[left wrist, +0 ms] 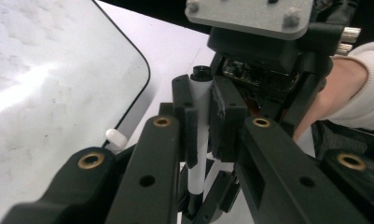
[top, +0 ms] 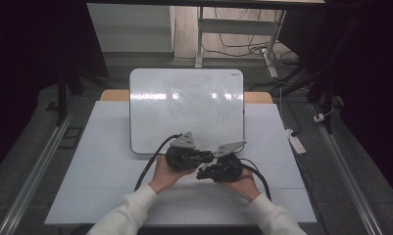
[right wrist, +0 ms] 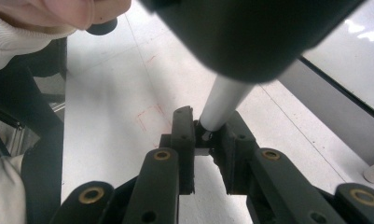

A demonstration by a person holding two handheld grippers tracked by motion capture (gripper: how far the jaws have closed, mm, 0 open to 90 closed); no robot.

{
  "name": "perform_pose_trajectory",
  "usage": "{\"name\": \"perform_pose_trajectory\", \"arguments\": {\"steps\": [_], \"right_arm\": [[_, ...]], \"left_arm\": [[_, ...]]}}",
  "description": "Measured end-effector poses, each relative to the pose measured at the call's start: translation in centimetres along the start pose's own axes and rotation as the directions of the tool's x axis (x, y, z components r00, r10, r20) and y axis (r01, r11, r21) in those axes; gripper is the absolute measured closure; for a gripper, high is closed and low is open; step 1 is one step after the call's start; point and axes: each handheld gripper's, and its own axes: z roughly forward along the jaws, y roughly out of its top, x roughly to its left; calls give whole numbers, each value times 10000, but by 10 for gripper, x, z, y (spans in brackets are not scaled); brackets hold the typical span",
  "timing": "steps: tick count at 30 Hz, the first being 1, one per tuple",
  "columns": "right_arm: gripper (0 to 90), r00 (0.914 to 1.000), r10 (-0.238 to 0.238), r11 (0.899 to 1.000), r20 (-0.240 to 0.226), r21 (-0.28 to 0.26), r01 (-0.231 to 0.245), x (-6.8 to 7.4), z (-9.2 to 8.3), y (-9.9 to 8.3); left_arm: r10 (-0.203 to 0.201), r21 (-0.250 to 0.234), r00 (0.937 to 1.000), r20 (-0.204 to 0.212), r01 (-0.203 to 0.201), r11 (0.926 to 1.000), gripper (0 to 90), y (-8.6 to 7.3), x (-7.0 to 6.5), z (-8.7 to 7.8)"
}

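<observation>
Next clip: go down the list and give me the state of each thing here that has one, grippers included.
Whiteboard: lying flat on the table, wiped, faint smudges only.
Marker: off the table, clamped between both grippers.
Left gripper: jaws shut on the marker's white barrel.
Right gripper: jaws shut on the marker's end.
Table: white-covered, bearing the whiteboard.

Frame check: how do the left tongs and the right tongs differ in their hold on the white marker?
The left tongs clamp the marker across its barrel, well down from its black end. The right tongs pinch only its very end, with the barrel running away from them. In the high view the left tongs sit nearer the whiteboard and the right tongs nearer the person. Both are shut on the same marker.
</observation>
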Motion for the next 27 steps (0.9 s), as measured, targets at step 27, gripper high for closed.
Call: {"name": "perform_pose_trajectory", "arguments": {"steps": [27], "right_arm": [[712,8230,359,9460,5669,-2849,1549,53,0,9]], "left_arm": [[-1521,-1732,9678,-2007,1178,9778,808,-7,-1,-9]]}}
